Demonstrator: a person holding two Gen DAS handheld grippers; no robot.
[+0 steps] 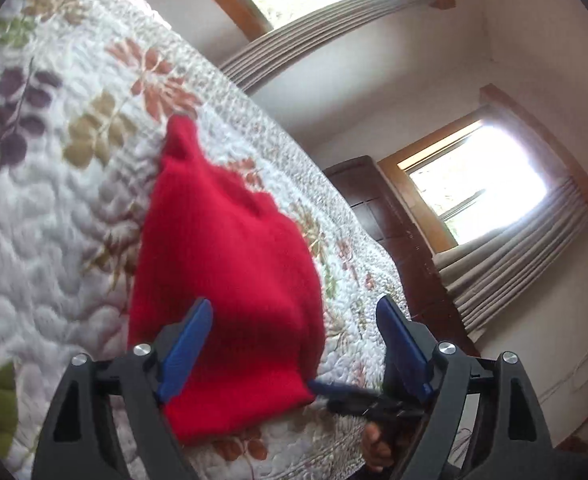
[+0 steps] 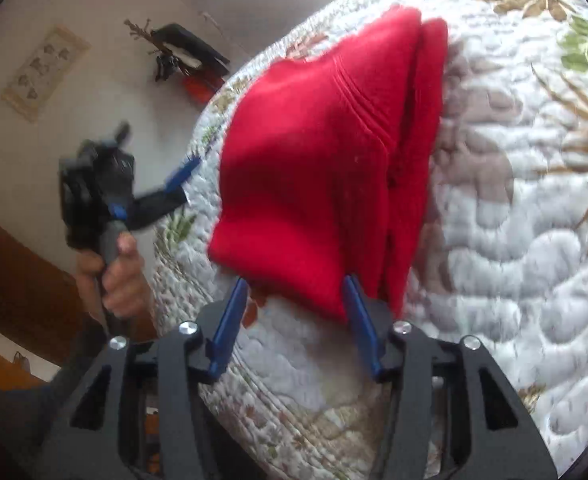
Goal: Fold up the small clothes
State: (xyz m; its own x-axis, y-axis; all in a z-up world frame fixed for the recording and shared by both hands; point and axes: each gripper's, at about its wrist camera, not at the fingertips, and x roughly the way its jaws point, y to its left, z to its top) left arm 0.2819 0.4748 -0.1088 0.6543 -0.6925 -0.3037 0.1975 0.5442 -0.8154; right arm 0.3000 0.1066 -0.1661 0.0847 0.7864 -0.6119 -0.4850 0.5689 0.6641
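Observation:
A red knit garment [image 1: 229, 264] lies folded on the floral quilt [image 1: 45, 208] near the bed's edge. My left gripper [image 1: 294, 312] is open wide above its near end; the left fingertip [image 1: 199, 316] overlaps the cloth and the right one hangs over the quilt. In the right wrist view the garment [image 2: 314, 168] shows stacked layers and a ribbed band. My right gripper [image 2: 294, 284] is open, both fingertips at the garment's near edge with nothing clamped. A hand [image 2: 113, 276] holds the left gripper [image 2: 173, 184] beside the bed, clear of the cloth.
The quilt [image 2: 514, 240] spreads wide to the right of the garment. A dark wooden dresser [image 1: 398, 236] and two curtained windows [image 1: 482, 192] stand beyond the bed. A framed picture [image 2: 41, 72] and a shelf of dark items [image 2: 185, 52] hang on the wall.

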